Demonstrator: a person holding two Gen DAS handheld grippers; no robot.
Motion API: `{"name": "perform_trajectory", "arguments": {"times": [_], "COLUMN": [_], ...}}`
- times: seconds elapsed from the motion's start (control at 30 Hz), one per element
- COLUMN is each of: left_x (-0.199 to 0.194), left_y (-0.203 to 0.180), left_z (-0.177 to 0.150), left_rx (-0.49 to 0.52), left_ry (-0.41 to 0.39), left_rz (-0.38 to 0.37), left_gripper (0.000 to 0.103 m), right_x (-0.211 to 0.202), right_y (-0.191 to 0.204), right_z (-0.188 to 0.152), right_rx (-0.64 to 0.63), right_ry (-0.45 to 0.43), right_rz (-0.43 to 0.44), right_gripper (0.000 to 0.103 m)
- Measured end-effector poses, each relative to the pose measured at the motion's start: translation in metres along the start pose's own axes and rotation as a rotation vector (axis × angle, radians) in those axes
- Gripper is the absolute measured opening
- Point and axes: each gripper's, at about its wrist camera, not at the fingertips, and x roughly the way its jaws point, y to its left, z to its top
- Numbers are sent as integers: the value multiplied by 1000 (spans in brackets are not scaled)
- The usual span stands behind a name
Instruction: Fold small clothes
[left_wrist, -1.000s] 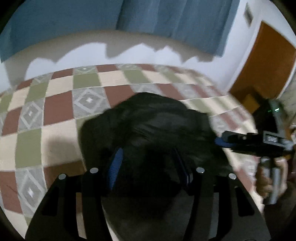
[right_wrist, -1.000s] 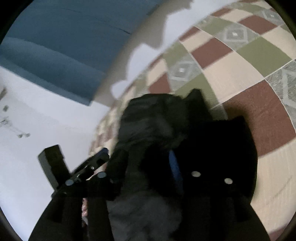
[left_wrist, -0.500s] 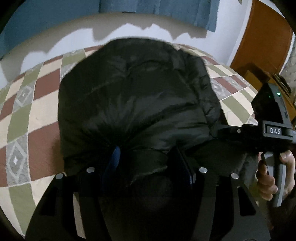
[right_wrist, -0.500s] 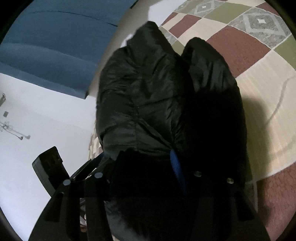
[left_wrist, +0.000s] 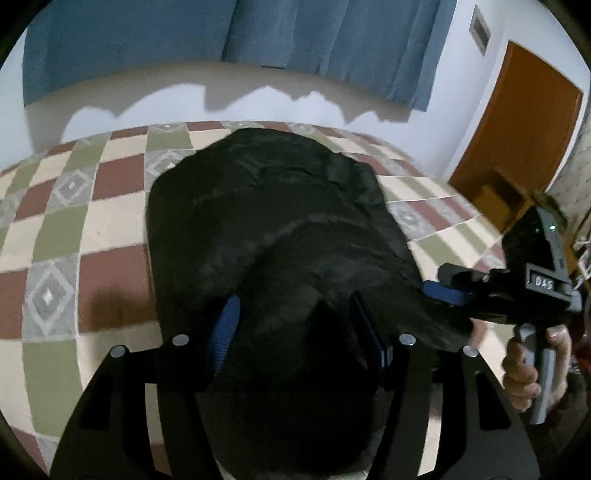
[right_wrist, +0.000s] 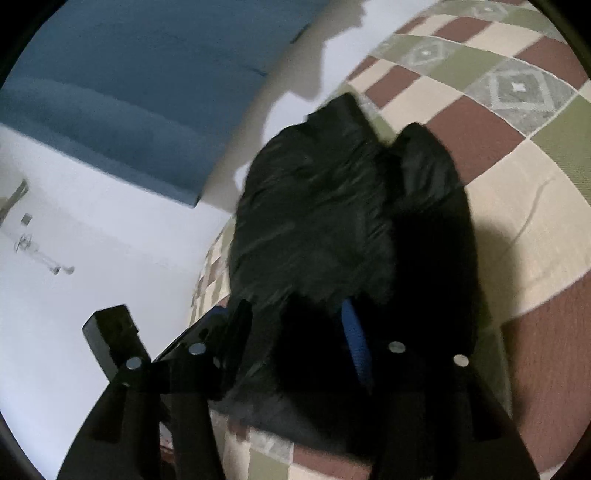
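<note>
Left wrist view shows the black puffy quilted jacket (left_wrist: 266, 229) filling mid-frame over the checkered bedspread (left_wrist: 55, 236), both the left gripper (left_wrist: 295, 332) and right gripper (left_wrist: 439, 291) clamping its near edge, folding seemingly unfinished.

Dim indoor light is casting hard curtain shadows on the wall (left_wrist: 110, 107); fisheye edges are bending, the right view smearing.
</note>
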Motion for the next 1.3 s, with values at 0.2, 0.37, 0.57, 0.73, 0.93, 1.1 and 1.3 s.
{"name": "perform_trajectory", "arguments": {"times": [0.2, 0.37, 0.57, 0.73, 0.93, 1.1, 1.3], "left_x": [19, 36, -23, -39, 9, 38, 55], "left_y": [-5, -7, 8, 61, 102, 101, 95], "left_z": [-28, -37, -25, -12, -15, -8, -3], "left_rx": [51, 84, 26, -82, -180, -245, -267], "left_ry": [71, 91, -62, -114, 6, 7, -3], "left_rz": [34, 73, 37, 56, -55, -186, -205], "left_gripper": [63, 62, 65, 76, 80, 90, 79], "right_x": [13, 23, -18, -20, 13, 32, 54], "right_y": [-22, -36, 5, -15, -44, -52, -44], "right_z": [-20, -24, -13, 10, 24, 31, 29], "right_rx": [34, 45, -79, -51, 17, 31, 10], "right_ry": [61, 70, -21, -58, 33, 55, 92], "right_rz": [-72, -83, -148, -273, -226, -201, -123], "right_gripper": [51, 47, 68, 84, 84, 84, 44]}}
